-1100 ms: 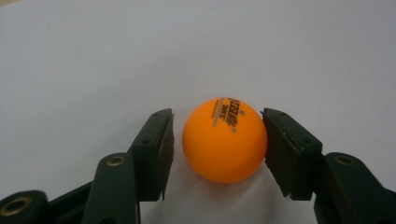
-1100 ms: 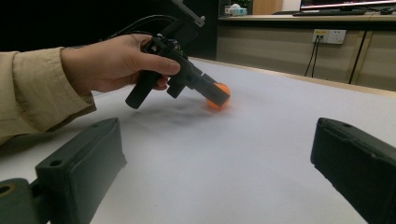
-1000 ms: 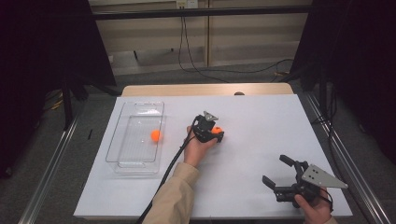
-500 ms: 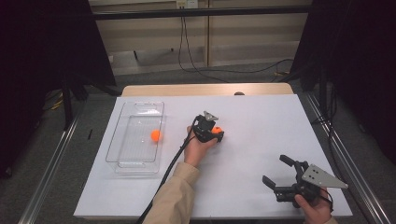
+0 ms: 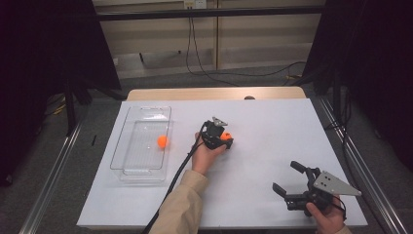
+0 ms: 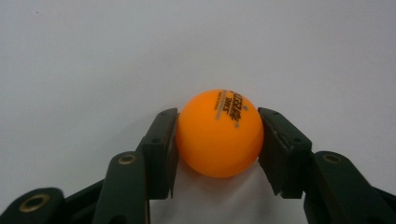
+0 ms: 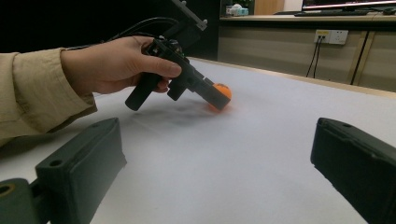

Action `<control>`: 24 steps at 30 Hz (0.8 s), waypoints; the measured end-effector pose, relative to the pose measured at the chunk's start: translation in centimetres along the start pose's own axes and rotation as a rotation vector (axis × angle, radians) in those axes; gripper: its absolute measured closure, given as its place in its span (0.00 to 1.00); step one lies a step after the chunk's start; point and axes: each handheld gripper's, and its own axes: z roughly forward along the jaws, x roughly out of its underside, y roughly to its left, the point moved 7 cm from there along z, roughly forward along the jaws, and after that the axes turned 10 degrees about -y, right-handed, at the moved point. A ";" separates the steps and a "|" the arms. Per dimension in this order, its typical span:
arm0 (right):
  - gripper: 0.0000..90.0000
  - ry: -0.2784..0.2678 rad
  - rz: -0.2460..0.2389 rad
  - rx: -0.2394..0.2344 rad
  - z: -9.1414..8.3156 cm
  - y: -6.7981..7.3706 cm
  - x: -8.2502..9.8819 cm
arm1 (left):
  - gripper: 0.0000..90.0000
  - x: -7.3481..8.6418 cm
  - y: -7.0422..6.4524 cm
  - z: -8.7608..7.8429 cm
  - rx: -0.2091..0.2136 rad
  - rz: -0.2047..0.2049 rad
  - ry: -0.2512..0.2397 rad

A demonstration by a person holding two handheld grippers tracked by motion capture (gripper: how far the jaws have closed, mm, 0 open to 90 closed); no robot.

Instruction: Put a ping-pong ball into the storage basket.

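- Left gripper (image 6: 218, 135) clamped on ball (image 6: 219, 133), just closed, right of tray (image 5: 127, 141).
- Ball resting on table (image 5: 272, 122).
- Right gripper (image 5: 287, 178) spread apart, holding nothing, far right of tray.
- Second ball (image 5: 162, 141) inside tray.

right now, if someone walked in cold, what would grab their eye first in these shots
Probably the orange ball pinched between the left gripper's black jaws on the white table, near its middle. A second orange ball lies in the clear tray to the left. The right gripper rests open at the near right corner.
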 end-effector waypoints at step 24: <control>0.02 0.002 -0.003 0.006 -0.2 -0.1 0.1 | 0.57 -0.7 -0.3 -1.5 0.037 -0.045 0.009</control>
